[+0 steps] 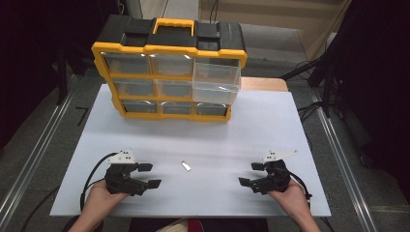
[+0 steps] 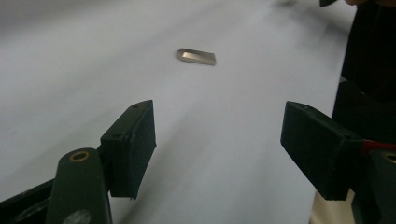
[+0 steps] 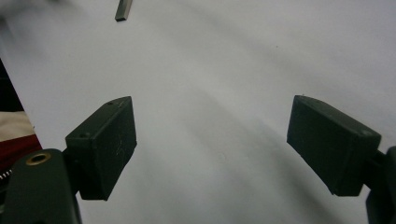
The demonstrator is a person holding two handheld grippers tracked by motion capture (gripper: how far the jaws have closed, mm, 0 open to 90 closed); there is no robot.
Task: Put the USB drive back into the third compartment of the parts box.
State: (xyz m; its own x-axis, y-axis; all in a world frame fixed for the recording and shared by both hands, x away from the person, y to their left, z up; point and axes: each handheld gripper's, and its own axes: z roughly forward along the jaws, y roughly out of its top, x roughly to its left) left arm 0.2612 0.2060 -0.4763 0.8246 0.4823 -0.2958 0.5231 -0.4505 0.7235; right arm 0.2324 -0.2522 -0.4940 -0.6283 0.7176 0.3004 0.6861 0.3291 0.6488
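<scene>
A small flat metal piece (image 1: 186, 166) lies on the white table (image 1: 203, 130), between the two grippers. It appears ahead of the left gripper's jaws as a silvery slab (image 2: 196, 56), and at the top left edge of the right gripper view (image 3: 123, 10). My left gripper (image 1: 149, 175) rests at the front left, held by a hand, jaws wide apart with nothing between them (image 2: 218, 149). My right gripper (image 1: 252, 173) rests at the front right, also open and empty (image 3: 212, 144). Both point inward toward the metal piece.
A yellow and black organiser with clear drawers (image 1: 169, 70) stands at the back of the table. Its top right drawer (image 1: 216, 81) is pulled out. Metal rails run along the floor on both sides. The table's front edge lies just behind the hands.
</scene>
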